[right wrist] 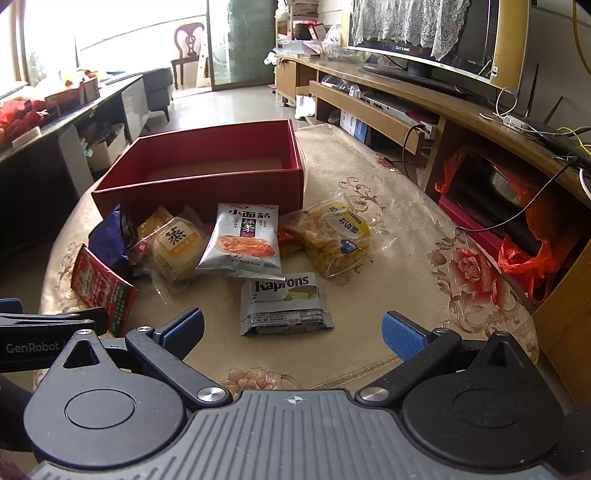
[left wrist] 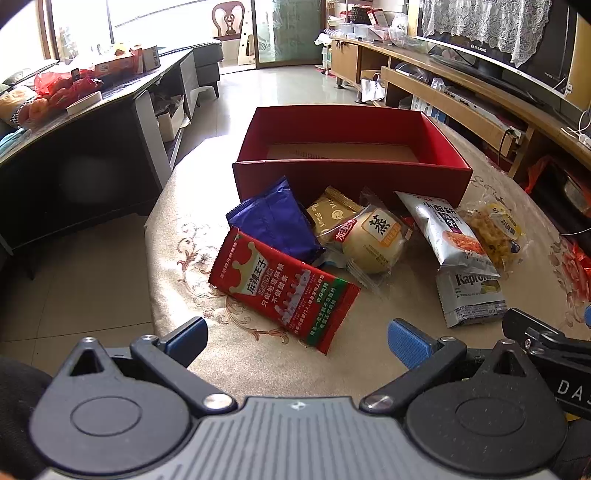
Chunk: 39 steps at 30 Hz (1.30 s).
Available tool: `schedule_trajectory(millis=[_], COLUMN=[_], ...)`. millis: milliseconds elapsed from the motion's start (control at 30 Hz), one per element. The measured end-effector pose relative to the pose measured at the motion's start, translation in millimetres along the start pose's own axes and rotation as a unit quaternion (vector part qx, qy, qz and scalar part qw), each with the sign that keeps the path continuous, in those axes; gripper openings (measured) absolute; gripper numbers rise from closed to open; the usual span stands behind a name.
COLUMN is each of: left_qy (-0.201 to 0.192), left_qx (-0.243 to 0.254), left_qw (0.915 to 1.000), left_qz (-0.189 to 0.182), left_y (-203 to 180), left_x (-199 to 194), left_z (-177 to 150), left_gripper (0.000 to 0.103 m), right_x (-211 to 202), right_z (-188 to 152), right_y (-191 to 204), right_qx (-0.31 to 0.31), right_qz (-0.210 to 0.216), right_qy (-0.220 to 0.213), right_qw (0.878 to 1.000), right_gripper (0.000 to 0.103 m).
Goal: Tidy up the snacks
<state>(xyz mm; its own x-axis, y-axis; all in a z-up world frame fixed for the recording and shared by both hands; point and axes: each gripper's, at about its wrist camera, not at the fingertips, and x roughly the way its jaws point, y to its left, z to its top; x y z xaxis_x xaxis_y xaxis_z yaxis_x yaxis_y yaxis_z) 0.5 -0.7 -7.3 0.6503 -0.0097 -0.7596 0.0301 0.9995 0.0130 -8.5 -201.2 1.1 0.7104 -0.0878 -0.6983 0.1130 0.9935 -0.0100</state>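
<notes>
Left wrist view: red box (left wrist: 351, 147) empty, 7 snacks on desk (left wrist: 258, 362). My left tongs (left wrist: 295, 341) and right tongs (right wrist: 291, 332) gape, holding nothing. Next, probably: grip red packet (left wrist: 284, 288).

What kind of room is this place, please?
Most likely a home living room: a television under a lace cover stands on a long wooden TV cabinet, and snacks lie on a table with a floral tablecloth.

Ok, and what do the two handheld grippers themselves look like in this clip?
Both match: black linkage arms with silver pivot screws, round black side housings, a ribbed grey centre plate with a small crosshair mark. Left gripper and right gripper carry blue ribbed finger pads. White "GenRobot" lettering shows on the left one's side; no cables visible.
</notes>
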Motion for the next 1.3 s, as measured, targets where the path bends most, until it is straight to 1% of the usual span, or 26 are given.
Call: schedule_trajectory(millis=[1300], left_qy=[0.012], left_qx=[-0.001], left_qw=[0.9999], left_qz=[0.002], left_y=[0.7], left_x=[3.7], left_z=[-0.2], left_gripper=[0.1], right_x=[5.1], right_z=[-0.8], right_y=[3.6], right_qx=[-0.009], right_qz=[0.001], right_qy=[0.012], right_qw=[1.0], right_gripper=[0.103])
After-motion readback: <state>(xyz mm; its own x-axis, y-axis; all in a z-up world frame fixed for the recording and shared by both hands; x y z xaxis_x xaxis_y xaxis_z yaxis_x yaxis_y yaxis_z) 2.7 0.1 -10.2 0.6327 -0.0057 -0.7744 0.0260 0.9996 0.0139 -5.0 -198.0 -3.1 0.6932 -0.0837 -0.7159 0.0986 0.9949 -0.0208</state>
